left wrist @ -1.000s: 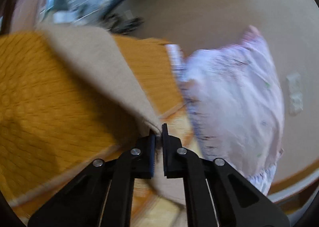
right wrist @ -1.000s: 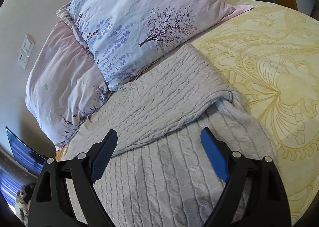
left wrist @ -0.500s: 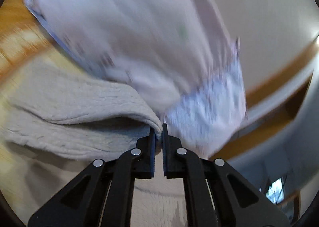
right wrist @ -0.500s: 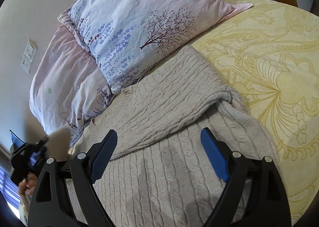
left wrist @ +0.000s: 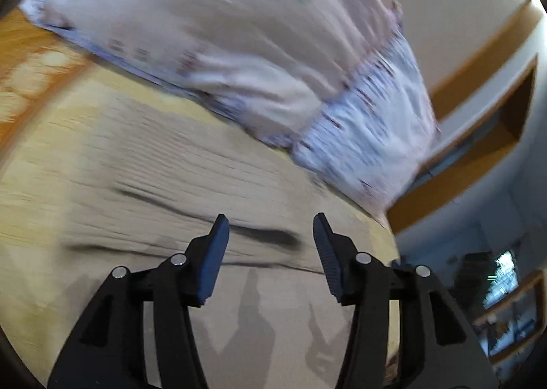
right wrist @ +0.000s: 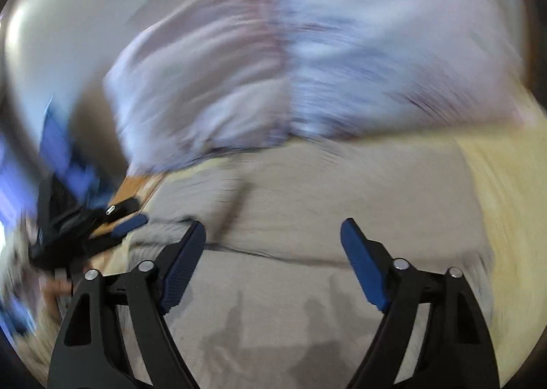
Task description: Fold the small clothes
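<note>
**Both claws hanging open over a half-folded sweater**

The left claw (left wrist: 268, 230) is hovering with its jaws spread and nothing between them, directly above a beige cable-knit sweater (left wrist: 164, 184) lying flat on the bed. The right claw (right wrist: 273, 235) is likewise gaping wide and empty over the same garment (right wrist: 307, 204). Both views are smeared by motion, so fine detail is unreadable.

Just ahead of each claw's fingertips, a dark fold edge (left wrist: 266, 235) is running crosswise, from one pad toward the other, marking where one layer of the knit is lying over another. The sweater's visible spread is extending forward and to the left of the left claw, with its ribs running across the view. In the right wrist view the left claw is appearing off to the left, at the garment's near edge, so each claw seems about equally near to the fold line.

Beyond the sweater, ahead of both claws, two floral pillows (left wrist: 239, 57) are leaning against the wall. The yellow bedspread (right wrist: 502, 190) is showing to the right of the right claw. No containers are visible.
</note>
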Demonstrator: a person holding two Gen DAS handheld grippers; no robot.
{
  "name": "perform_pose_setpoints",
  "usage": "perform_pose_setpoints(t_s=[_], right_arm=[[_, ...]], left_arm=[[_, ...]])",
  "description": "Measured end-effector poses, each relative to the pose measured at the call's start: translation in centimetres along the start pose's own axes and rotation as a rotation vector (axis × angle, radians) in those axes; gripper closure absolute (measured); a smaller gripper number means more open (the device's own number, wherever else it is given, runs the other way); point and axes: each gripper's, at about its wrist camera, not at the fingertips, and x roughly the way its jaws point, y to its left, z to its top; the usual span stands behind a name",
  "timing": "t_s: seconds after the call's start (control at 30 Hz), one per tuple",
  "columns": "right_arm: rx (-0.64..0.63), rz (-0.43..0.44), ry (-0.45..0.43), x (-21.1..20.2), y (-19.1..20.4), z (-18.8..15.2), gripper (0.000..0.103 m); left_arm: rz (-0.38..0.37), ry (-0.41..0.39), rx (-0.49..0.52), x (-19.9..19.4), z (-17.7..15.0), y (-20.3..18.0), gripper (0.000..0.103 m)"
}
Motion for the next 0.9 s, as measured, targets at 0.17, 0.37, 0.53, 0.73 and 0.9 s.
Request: perform_pose_setpoints(t_s=[0.17, 0.37, 0.53, 0.73, 0.9], right_arm=[[-0.281, 0.125, 0.062, 6.0, 8.0, 1.7, 0.044], [-0.44, 0.16, 0.17, 13.4, 13.0, 1.1, 0.06], [-0.553, 0.117, 0.238, 16.9, 15.4, -0.4, 0.061], [-0.514, 0.052, 0.206, 18.2, 14.7, -0.8, 0.096], [-0.225, 0.084, 0.05, 13.7, 10.0, 2.3, 0.098]], left_arm=[[0.088, -0.002, -0.101, -0.4, 0.5, 4.2, 0.062], [0.143, 0.019, -0.17, -0.3, 0.1, 7.3, 0.074], [0.144, 0.02, -0.159, -0.3, 0.1, 7.5, 0.075], [0.142, 0.021, -0.154, -0.3, 0.2, 7.6, 0.075], [0.146, 0.021, -0.147, -0.2, 0.2, 7.5, 0.075]])
